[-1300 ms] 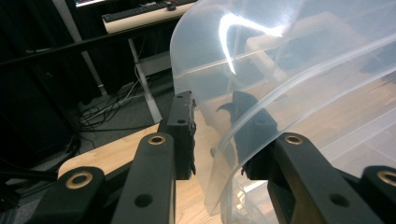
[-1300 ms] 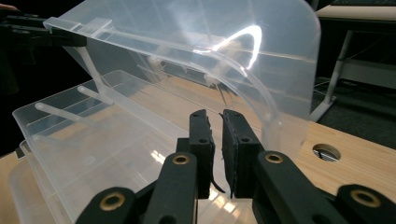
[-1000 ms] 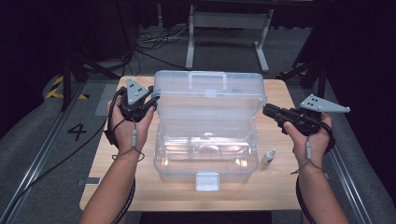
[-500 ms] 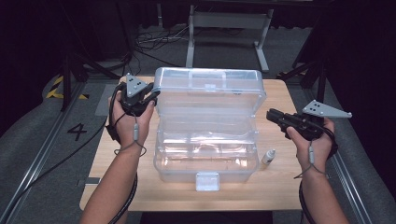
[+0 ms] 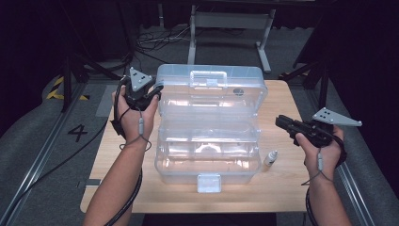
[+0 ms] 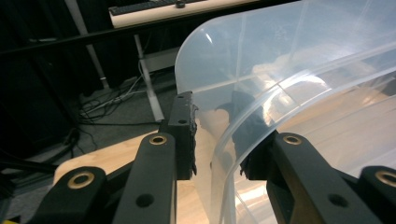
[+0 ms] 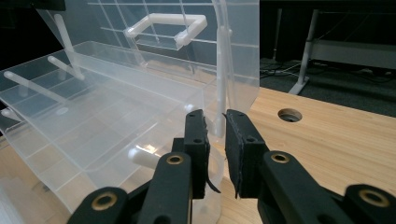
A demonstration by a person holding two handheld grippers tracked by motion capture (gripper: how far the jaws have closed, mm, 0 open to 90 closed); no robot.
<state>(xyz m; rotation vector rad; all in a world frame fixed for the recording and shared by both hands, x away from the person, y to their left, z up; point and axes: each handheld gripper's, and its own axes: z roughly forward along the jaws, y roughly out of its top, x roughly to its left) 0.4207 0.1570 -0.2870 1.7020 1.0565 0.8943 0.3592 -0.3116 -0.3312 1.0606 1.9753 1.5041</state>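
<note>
Since the earlier frames the right tool (image 5: 281, 121) has been brought lower and nearer the box (image 5: 209, 141), while the left tool (image 5: 157, 90) has been kept in place at the lid (image 5: 211, 84); its jaws have just been opened a little, with the lid's edge between them.

The box stands open on the desk (image 5: 282, 193), directly between the two tools. In the left gripper view the lid's curved clear wall (image 6: 243, 116) is straddled by the jaws, one pad on each side; whether the pads press on it cannot be told. The lid is probably being steadied there so that it stays raised while the trays are spread.

The right tool (image 7: 215, 140) is held narrow, with nothing between its pads. It is aimed at the white strut (image 7: 219, 84) just ahead, apparently so that the tray linkage can be reached. A small bottle (image 5: 270, 158) stands beside the box, below and left of the right tool.
</note>
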